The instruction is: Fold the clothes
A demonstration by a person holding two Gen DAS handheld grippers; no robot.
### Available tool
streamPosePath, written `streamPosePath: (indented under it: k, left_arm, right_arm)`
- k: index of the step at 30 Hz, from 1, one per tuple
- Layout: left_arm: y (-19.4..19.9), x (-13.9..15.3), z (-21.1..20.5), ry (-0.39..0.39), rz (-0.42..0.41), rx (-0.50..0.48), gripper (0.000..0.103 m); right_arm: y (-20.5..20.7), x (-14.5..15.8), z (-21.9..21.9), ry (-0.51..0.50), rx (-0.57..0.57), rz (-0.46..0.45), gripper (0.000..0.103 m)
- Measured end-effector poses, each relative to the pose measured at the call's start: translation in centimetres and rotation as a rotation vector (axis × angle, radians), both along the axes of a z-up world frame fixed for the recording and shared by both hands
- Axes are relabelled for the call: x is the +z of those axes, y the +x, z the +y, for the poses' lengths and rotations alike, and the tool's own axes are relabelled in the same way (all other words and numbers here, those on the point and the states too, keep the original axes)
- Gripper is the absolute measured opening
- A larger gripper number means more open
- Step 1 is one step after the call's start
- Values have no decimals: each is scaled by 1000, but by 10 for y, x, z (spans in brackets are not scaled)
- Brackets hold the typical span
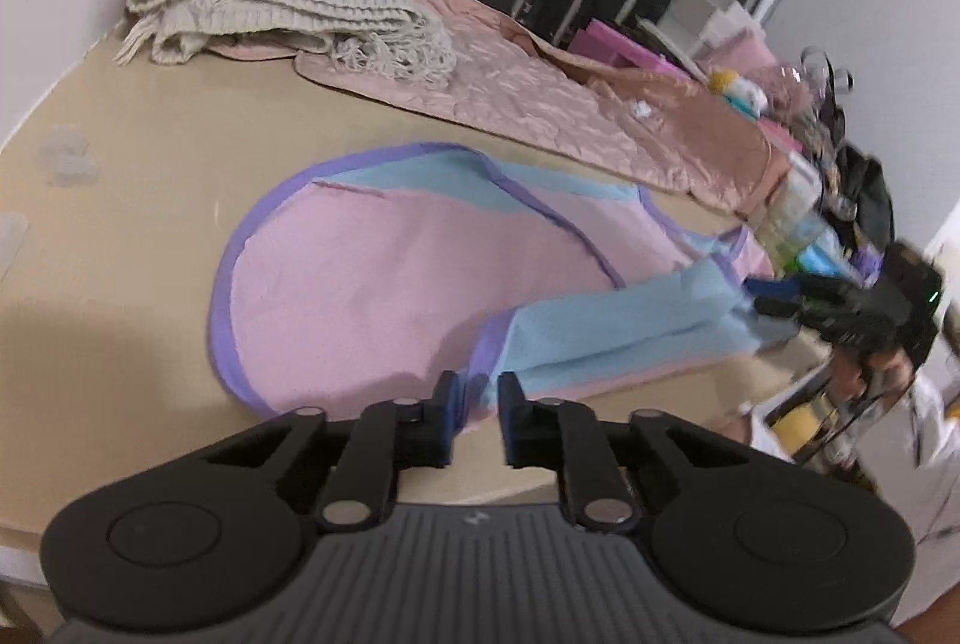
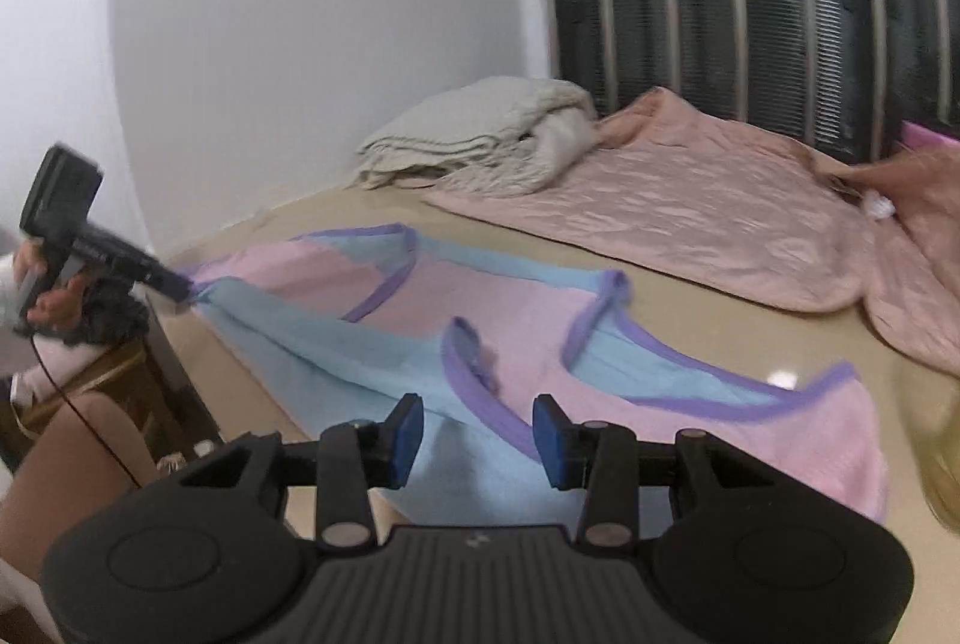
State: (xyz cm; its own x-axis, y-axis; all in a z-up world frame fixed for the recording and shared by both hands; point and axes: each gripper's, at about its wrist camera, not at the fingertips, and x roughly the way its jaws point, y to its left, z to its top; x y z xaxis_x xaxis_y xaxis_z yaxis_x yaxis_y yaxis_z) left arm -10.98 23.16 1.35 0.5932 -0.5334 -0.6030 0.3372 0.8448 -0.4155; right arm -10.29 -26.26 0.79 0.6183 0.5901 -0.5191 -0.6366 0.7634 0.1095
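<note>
L gripper [image 1: 480,404]: pads nearly together at the purple hem; can't tell if it's clamped, so confirm the bite before you lift. Centre: pink-blue sleeveless top [image 1: 372,272], spread flat on the tan surface [image 1: 150,152]. R gripper [image 2: 477,434]: jaws wide apart above the strap end. Lower, pinch both layers, then lift evenly w/ L.

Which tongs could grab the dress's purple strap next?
Probably the right tongs: they're open, right over the purple strap of the dress. The left tongs sit at its other end.
</note>
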Motion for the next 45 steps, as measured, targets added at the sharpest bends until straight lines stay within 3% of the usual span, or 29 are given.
streamPosePath:
  k: [1,2,5,10,12,14,15,16,18,20,22,23,24,25,28,31,34,36,37,39,40,44,45]
  left_arm:
    - [1,0,3,-18,3,14,7]
    - [0,2,6,-33,2,17,5]
    - [-4,10,14,-59,-4,28,2]
    - [0,6,14,42,8,71,2]
    - [2,4,10,65,12,95,3]
    - [2,9,1,46,-6,88,15]
    - [2,12,-4,39,-16,84,35]
    - [5,14,-13,49,-30,71,47]
    - [12,15,-28,75,-37,50,48]
    - [23,10,-42,101,-12,22,48]
    - [30,7,-49,121,-1,9,42]
    - [32,5,-53,130,3,1,36]
    - [29,3,-55,120,-2,-8,16]
    - [29,3,-55,100,-3,-19,8]
    - [24,6,-50,43,-51,13,6]
    - [28,2,-46,25,-40,60,7]
    - [37,-5,-45,26,-3,136,11]
    - [35,-6,-41,18,15,159,21]
    - [33,-5,-38,11,14,166,33]
    - [27,-2,-31,15,2,184,47]
    - [21,1,-27,25,-12,184,48]
    - [5,2,-23,62,-29,153,46]
    - [3,1,-24,72,-27,150,32]
  right_arm:
    - [5,-3,2,-1,-8,24,21]
    - [7,-4,2,0,-6,47,0]
    - [6,-1,-1,21,24,99,0]
    - [8,7,-14,87,-38,91,1]
    - [13,4,-9,50,-98,69,6]
    - [9,6,-1,48,-71,50,7]
    - [2,10,6,47,-24,24,11]
    - [-3,13,14,34,17,-7,17]
    - [-5,18,36,-15,54,-61,41]
    - [8,18,52,-64,21,-74,42]
    - [27,15,58,-79,-19,-28,39]
    - [35,12,58,-77,-26,13,31]
    - [43,9,58,-73,-29,56,14]
    - [48,7,59,-70,-28,84,5]
    - [47,8,54,-18,-27,82,2]
    - [50,15,44,63,-64,79,1]
    - [54,5,48,-17,-160,29,7]
    - [51,0,50,-49,-178,23,9]
    - [48,-1,49,-52,-179,24,11]
    - [37,2,44,-38,-150,26,42]
    - [30,4,40,-31,-140,19,48]
    - [13,5,28,-42,-124,24,48]
    - [11,3,27,-46,-109,42,46]
